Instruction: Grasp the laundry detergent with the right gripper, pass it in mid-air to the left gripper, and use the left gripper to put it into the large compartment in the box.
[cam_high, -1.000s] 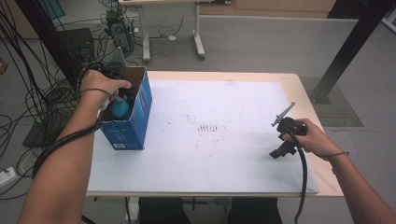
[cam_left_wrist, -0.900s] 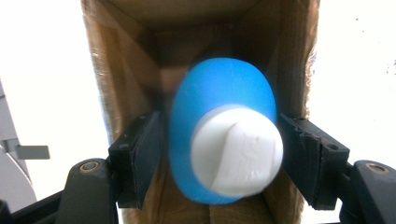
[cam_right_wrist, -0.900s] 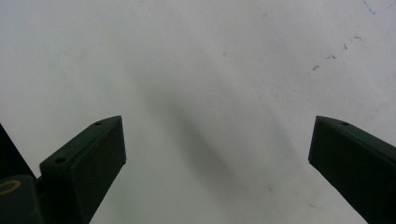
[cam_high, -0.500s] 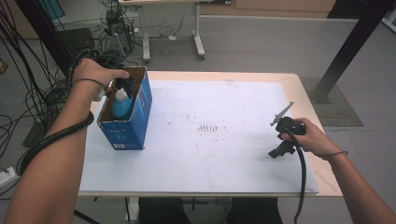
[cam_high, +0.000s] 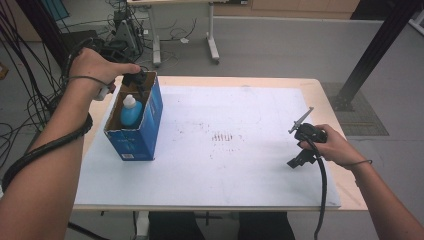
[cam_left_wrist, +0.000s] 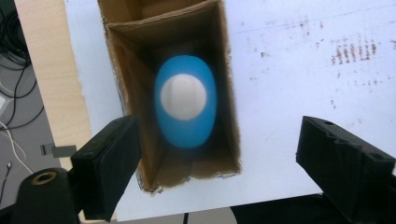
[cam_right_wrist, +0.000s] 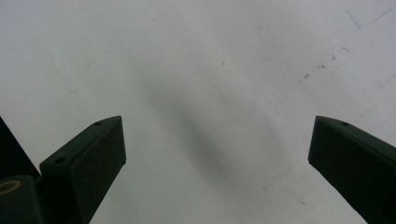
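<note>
A blue bottle with a white cap (cam_high: 131, 111) (cam_left_wrist: 185, 100) stands upright inside an open blue cardboard box (cam_high: 145, 131) (cam_left_wrist: 125, 81) at the table's left. My left gripper (cam_high: 138, 80) (cam_left_wrist: 219, 154) hovers above the box's far end, pointing down; its jaws have just been opening and stand wide apart with nothing between them, the bottle well below. At the table's right my right gripper (cam_high: 302, 146) (cam_right_wrist: 217, 161) is held low over the white sheet, open and empty.
A white sheet (cam_high: 235, 150) with dark smudges covers the wooden table (cam_high: 325, 100). Cables and equipment lie on the floor beyond the far left corner. A black post stands at the back right.
My left gripper has let go of the bottle in the box, opened and lifted up toward the box's far end. The right hand has stayed still.
</note>
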